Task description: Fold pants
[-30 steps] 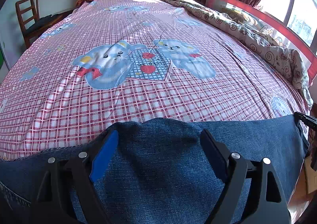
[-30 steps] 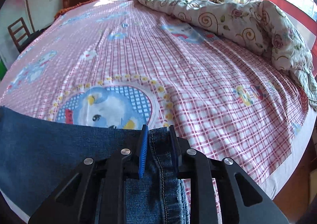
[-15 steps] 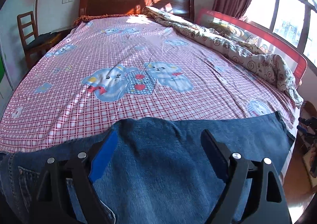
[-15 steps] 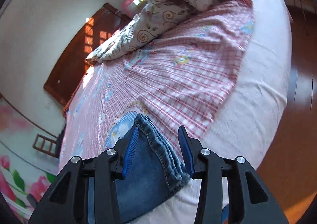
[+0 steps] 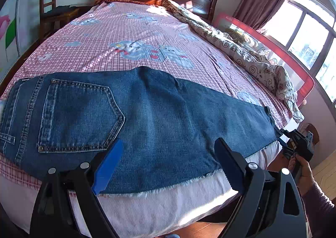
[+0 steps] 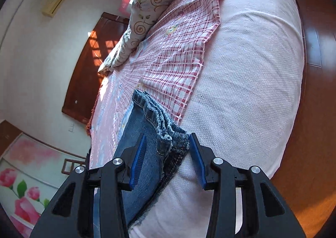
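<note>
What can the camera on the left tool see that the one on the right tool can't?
Only the left view shows the blue denim jeans' back pocket, the wooden chair, the window and the right tool in a hand. Only the right view shows the jeans' stacked hems up close. Both show the jeans, pink checked sheet and floral quilt.

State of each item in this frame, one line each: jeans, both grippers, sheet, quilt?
jeans: folded leg over leg, flat across the bed's near edge, back pocket up.
left gripper: open, above the jeans, gripping nothing.
right gripper: open at the hem end, pads off the denim.
checked sheet: spread flat, one corner pulled back off the mattress.
floral quilt: bunched along the window side.
</note>
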Motion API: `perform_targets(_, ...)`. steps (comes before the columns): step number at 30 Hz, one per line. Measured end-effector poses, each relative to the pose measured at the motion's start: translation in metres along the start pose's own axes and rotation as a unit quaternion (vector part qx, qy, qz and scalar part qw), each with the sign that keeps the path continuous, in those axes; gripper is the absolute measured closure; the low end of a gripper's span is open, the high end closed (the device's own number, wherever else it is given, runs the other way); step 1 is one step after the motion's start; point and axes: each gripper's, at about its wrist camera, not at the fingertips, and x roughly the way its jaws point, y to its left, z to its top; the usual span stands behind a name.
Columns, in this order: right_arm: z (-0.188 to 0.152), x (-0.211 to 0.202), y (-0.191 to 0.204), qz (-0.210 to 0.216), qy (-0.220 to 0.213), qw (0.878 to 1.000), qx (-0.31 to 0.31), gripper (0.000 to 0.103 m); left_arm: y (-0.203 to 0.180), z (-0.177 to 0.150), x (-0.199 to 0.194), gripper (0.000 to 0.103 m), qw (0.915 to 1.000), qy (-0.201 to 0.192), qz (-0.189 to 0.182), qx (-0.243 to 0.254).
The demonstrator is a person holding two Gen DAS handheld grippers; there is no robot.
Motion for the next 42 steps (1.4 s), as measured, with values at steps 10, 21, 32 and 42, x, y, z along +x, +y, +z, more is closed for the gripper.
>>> perform_targets(10, -0.004, -0.008, 0.024, -0.092, -0.031, 0.991, -0.096, 0.029, 0.002, -0.017, -0.007, 0.015, 0.9999, 0.007, 0.004, -0.013)
perform_targets(21, -0.01, 0.007, 0.029, -0.096, -0.009, 0.982, -0.159, 0.047, 0.001, -0.02, -0.002, 0.014, 0.9995, 0.022, 0.003, -0.021)
perform_targets(32, -0.005, 0.004, 0.033, -0.087, 0.016, 0.98, -0.177, 0.083, 0.001, -0.023, 0.001, 0.014, 0.999, 0.033, 0.002, -0.029)
perform_targets(42, -0.01, -0.019, 0.121, -0.024, -0.012, 0.976, -0.217, 0.083, 0.014, -0.021, -0.006, 0.014, 0.9984, 0.022, 0.001, -0.052)
